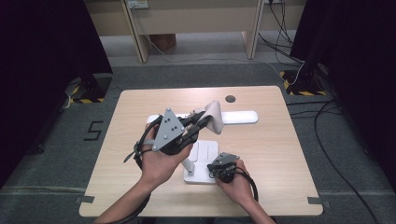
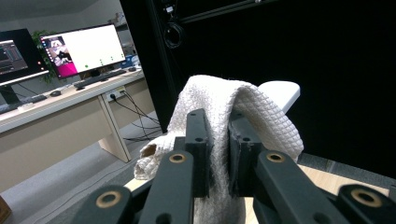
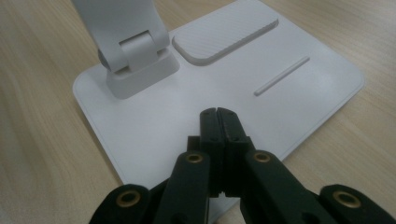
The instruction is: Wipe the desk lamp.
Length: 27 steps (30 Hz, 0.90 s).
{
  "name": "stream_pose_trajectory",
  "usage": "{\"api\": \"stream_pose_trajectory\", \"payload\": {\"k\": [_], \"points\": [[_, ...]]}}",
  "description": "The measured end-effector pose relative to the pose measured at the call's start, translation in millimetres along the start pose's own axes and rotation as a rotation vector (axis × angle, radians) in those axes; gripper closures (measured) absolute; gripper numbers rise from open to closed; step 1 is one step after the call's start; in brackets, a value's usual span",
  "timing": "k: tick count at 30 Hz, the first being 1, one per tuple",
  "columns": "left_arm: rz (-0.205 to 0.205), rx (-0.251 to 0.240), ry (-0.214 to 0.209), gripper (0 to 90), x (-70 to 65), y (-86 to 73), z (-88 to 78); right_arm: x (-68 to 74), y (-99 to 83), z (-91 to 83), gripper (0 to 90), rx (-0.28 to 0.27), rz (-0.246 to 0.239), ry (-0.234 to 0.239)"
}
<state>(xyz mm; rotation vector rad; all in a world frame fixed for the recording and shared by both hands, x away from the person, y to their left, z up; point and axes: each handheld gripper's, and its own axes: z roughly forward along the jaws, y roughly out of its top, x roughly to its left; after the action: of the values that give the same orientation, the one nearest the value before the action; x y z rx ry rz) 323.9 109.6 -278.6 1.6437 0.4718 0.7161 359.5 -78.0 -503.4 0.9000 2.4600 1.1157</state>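
**Fingers pinch cloth over lamp; other pair pressed shut on base**

Fingers (image 2: 198, 140) of the left gripper (image 1: 198, 122) are closed on a white cloth (image 2: 219, 100), a fold of the waffle-weave fabric squeezed between the two black pads. In the left gripper view the cloth drapes over the tips and hangs down both sides, with one loose end falling to the left. Behind it shows the rounded end of the lamp's white head (image 2: 280, 91). From the high view the left hand (image 1: 161, 161) holds this gripper raised above the middle of the bench (image 1: 275, 154), pointing away from the person and to the right, so that the cloth (image 1: 215, 116) sits against the head (image 1: 240, 116), near its left part. The head lies level and runs across the bench.

Right gripper (image 3: 218, 114) has its fingers (image 3: 209, 126) fully together with nothing between them. Their tips rest on or just above the flat white base (image 3: 140, 126) of the lamp; contact cannot be told for sure. Ahead of them on the base are a ribbed pad (image 3: 224, 35) and a thin raised line (image 3: 281, 75), with the hinge (image 3: 135, 51) of the lamp's arm at the far left corner. In the high view the right hand (image 1: 236, 182) holds this gripper (image 1: 223, 164) at the near right edge of the base (image 1: 198, 175), close to the person's side of the bench.
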Motion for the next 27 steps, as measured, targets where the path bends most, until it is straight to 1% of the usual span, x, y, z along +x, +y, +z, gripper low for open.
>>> {"api": "stream_pose_trajectory", "payload": {"k": [6, 8, 27], "points": [[0.002, -0.002, -0.006, 80.7, -1.6, 0.7, 2.8, 0.0, -0.1, 0.0, 90.0, -0.001, -0.001, 0.0], [0.001, -0.001, -0.007, 80.7, -2.2, 0.9, 3.5, 0.9, -0.3, -0.4, 90.0, 0.003, 0.014, -0.001], [0.007, -0.001, -0.028, 80.7, -8.8, 3.9, 14.8, 0.4, -0.4, -0.4, 90.0, 0.002, 0.012, 0.001]]}}
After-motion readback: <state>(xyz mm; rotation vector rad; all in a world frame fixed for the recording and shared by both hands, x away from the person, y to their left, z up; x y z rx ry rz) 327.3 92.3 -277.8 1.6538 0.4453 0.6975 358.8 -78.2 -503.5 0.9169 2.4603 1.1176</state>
